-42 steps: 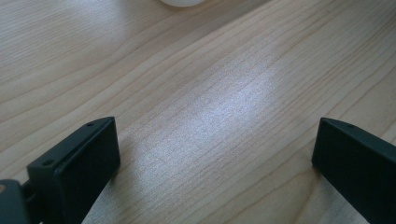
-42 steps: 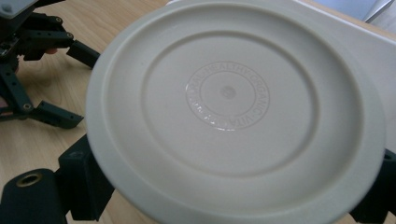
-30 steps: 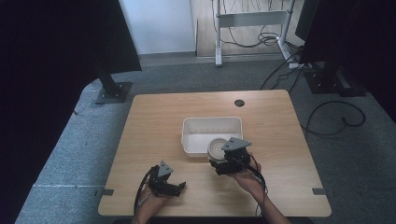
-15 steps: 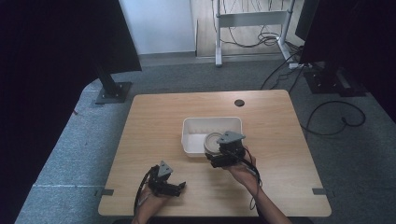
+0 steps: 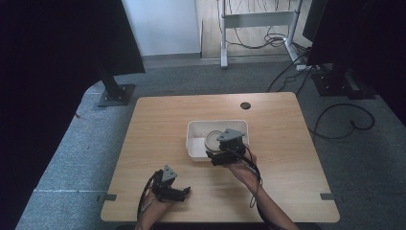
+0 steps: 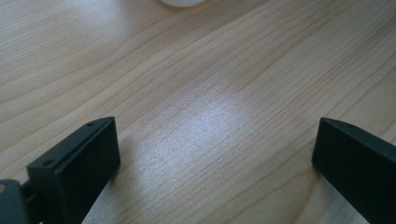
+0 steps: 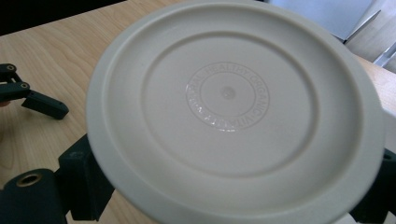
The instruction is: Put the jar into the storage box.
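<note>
Over the tub: a round, off-white plastic plate (image 7: 229, 112) with raised rings and an embossed stamp on its underside is held tilted above the white rectangular plastic tub (image 5: 198, 139) at mid-table.
Right gripper: the right gripper (image 5: 221, 152) has its black jaws closed on opposite edges of the plate, one jaw at each lower corner of the right gripper view.
Left gripper: the left gripper (image 6: 215, 154) rests near the table's front edge, well apart from the tub, jaws spread wide with nothing but bare wood between them.
Handling, as a judgement: the plate looks light and stiff, smooth enough to slip if the squeeze loosens; it should not shatter, though a drop would clatter.
Where to hold: the rim is the natural place, across the full width, as here; the flat centre offers no purchase.
Surface: a pale wood-grain table (image 5: 158, 120) with rounded corners and a dark cable hole (image 5: 245, 105) near its far edge; level, clean, with a soft glare.
Room: grey carpet, black monitor stands at both sides, loose cables and a white frame behind.
</note>
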